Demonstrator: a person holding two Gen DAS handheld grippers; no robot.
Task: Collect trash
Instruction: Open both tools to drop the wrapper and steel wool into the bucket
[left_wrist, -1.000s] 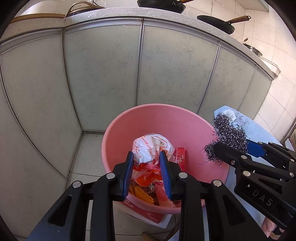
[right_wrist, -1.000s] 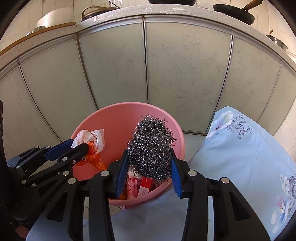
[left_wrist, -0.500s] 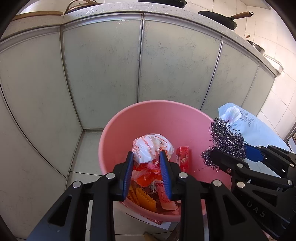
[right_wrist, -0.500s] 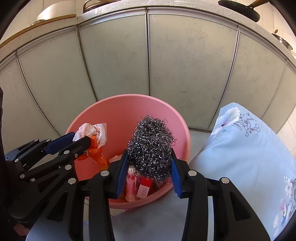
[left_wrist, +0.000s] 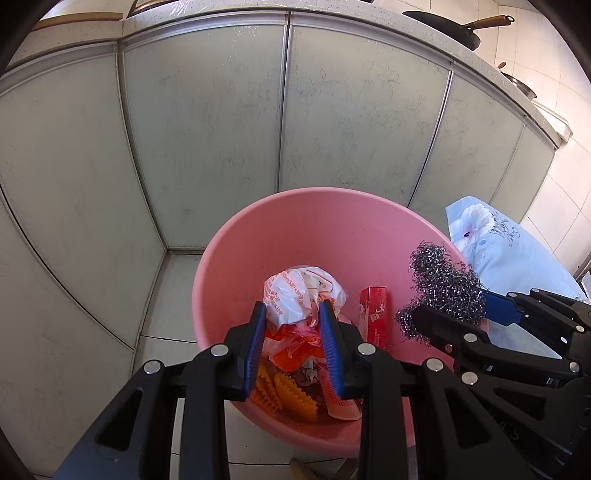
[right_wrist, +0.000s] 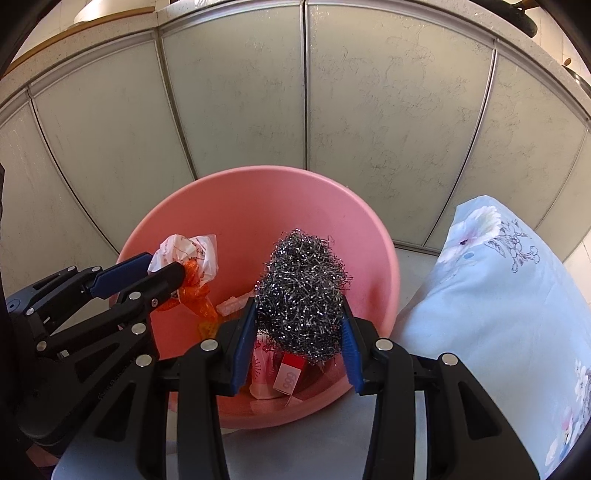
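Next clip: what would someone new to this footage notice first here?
The big pink basin in front of the grey cabinet doors, part-filled with wrappers. Over it, the right gripper clamps a steel wool scrubber, and the left gripper pinches a crumpled white and orange plastic bag.

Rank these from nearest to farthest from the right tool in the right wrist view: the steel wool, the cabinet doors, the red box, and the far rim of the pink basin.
1. Steel wool: clamped in the right tool.
2. Red box: just below the wool, inside the basin.
3. Pink basin far rim: beyond the wool.
4. Cabinet doors: behind the basin, farthest.
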